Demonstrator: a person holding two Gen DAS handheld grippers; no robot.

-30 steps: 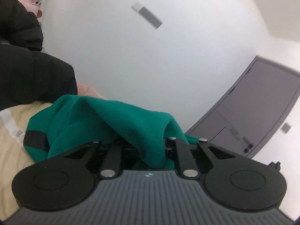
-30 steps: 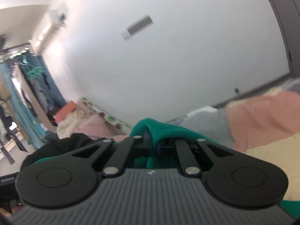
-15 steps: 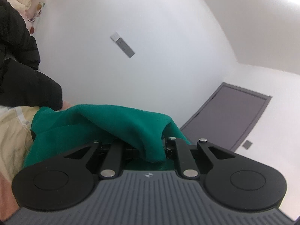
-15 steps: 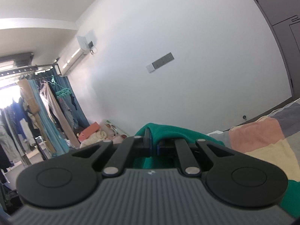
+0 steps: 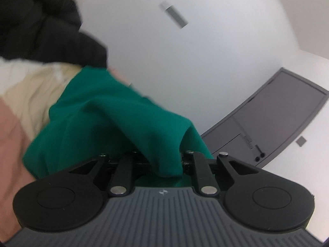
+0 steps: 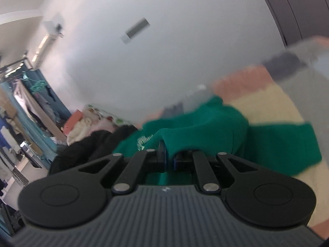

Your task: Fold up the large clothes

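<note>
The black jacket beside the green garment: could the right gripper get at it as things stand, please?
Probably not yet: the right gripper is shut on the green garment, so it is occupied. The black jacket lies unobstructed to its left.

Green garment (image 5: 107,123) is showing soft, matt knit cloth — left gripper (image 5: 164,164) looking matt black plastic with shiny metal rivets, ribbed grey body; quilt (image 6: 267,107) is reading as matt fabric.
</note>
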